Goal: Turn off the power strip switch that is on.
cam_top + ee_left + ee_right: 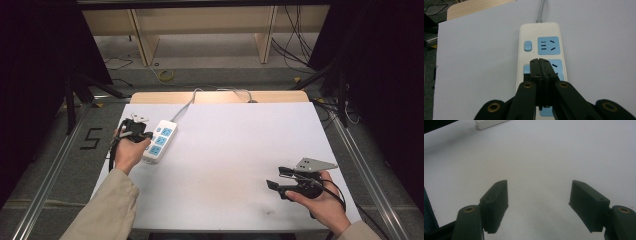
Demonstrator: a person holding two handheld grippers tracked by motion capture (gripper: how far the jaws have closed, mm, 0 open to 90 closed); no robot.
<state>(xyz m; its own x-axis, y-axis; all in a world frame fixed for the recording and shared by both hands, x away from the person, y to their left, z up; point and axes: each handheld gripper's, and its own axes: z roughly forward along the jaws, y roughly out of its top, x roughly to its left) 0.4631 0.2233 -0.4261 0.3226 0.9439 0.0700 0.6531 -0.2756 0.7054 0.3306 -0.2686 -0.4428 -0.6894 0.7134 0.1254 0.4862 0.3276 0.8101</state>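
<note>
Pressure looks like the whole business here: the left claw [541,61] has its two black jaws pressed together with nothing between them, and their joined tips sit over the middle section of the white power strip [541,50], right at the edge of the small blue switch [526,68] beside the second socket. From where I stand it reads as a poke at that switch rather than a grab. The strip lies toward the left side of the white worktop [235,150], angled a little, its grey cord [187,102] running off the far edge; in the high view the left hand [129,150] is hunched just beside its near end. The upper switch [527,46] and its blue socket [549,45] sit clear beyond the jaw tips. To do this well I'd say the tips want shifting a touch toward the switch, since they seem to straddle the boundary between switch and socket face, and then a straight push down so the strip doesn't skid or tip on the smooth surface. Whether the tips are already touching the plastic I can't tell. The right claw [539,195] is held wide open and empty, well apart from the strip, over bare worktop near the right hand [320,200]; it could come across to steady the far end if the strip starts to slide.
</note>
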